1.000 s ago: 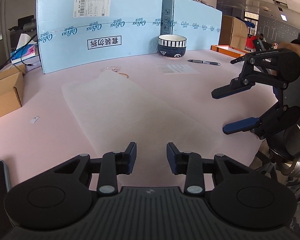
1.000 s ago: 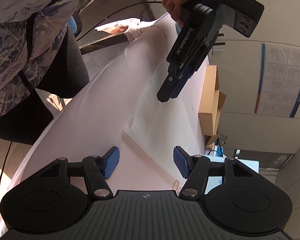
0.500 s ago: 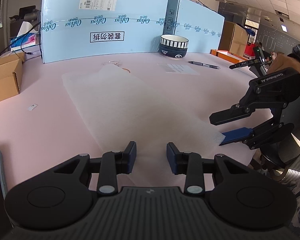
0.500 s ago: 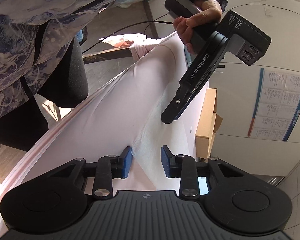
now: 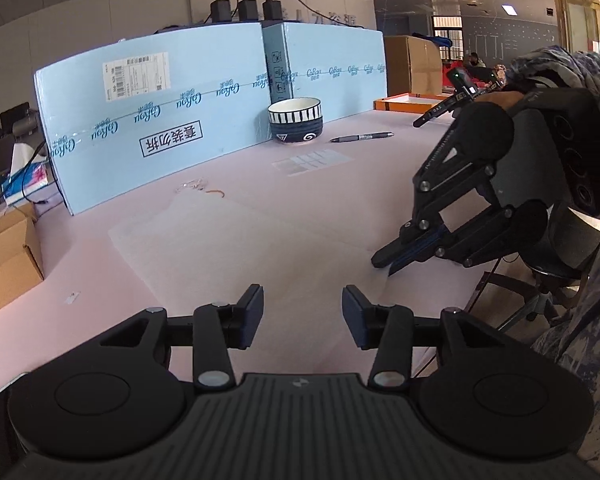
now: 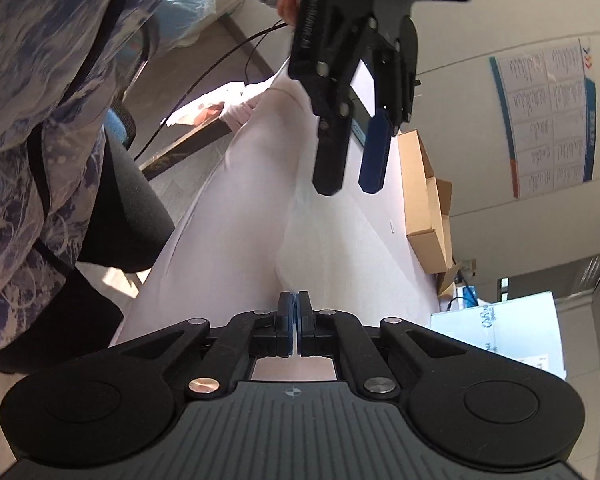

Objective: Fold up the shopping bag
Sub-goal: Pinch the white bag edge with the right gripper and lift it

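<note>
A white translucent shopping bag lies flat on the pink table, its handles toward the blue boxes. My left gripper hovers open over the bag's near edge with nothing between its fingers. My right gripper comes in from the right and is shut on the bag's near right corner. In the right wrist view the pads of that gripper pinch the thin bag edge, and the open left gripper hangs above the bag further along.
Tall blue boxes wall off the table's back. A striped bowl, a pen and a paper sheet lie beyond the bag. A cardboard box sits left. The table edge and a chair are right.
My right gripper moved in to the bag's near right corner and went from open to shut on it. The left gripper stayed open and shifted slightly.
</note>
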`<action>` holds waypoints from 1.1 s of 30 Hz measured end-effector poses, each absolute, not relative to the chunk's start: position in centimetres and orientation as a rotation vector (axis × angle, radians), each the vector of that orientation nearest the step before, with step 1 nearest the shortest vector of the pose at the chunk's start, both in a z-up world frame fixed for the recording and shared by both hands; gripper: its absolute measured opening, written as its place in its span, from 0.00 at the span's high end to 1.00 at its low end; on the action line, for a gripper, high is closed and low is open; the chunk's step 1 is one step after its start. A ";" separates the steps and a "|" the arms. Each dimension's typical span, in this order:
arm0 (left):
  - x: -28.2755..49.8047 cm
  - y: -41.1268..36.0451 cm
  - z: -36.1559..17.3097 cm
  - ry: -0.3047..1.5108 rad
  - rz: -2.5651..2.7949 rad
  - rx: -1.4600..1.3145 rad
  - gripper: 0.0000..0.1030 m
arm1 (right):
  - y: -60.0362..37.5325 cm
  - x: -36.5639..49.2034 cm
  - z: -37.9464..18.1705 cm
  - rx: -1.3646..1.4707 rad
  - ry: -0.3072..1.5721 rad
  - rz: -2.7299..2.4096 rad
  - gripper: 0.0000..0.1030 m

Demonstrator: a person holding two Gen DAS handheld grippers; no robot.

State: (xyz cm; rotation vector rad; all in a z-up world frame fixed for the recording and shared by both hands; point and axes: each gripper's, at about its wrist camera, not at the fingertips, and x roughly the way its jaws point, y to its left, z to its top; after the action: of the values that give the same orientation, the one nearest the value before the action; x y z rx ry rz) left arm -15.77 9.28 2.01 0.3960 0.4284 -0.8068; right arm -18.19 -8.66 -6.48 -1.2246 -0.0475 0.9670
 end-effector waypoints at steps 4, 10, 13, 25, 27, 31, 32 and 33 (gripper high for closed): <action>-16.3 8.7 2.0 0.411 -0.807 0.489 0.56 | -9.0 -17.6 -5.2 -1.082 -0.020 0.958 0.98; -15.9 8.2 0.9 0.428 -0.774 0.544 0.56 | -10.5 -17.0 -3.4 -0.916 -0.005 0.897 0.98; -16.0 8.0 0.7 0.424 -0.762 0.577 0.56 | -10.8 -16.9 -3.0 -0.895 -0.016 0.885 0.98; -15.4 9.5 0.7 0.484 -0.638 0.560 1.00 | -11.0 -16.5 -3.2 -0.853 -0.017 0.879 0.98; -14.8 10.1 0.8 0.532 -0.622 0.522 1.00 | -11.1 -16.2 -3.1 -0.822 0.000 0.882 0.98; -14.4 10.9 1.5 0.570 -0.682 0.448 1.00 | -11.5 -15.3 -2.7 -0.725 0.058 0.896 0.98; -14.1 11.0 1.7 0.588 -0.703 0.441 1.00 | -11.6 -15.2 -2.5 -0.702 0.066 0.895 0.98; -13.9 11.0 1.9 0.605 -0.721 0.433 1.00 | -11.8 -15.2 -2.3 -0.682 0.071 0.894 0.98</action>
State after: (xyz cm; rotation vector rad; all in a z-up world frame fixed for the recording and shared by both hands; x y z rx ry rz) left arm -13.92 11.02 1.90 0.4331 0.6045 -0.7214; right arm -15.18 -11.81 -2.33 -0.6823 0.0711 0.8943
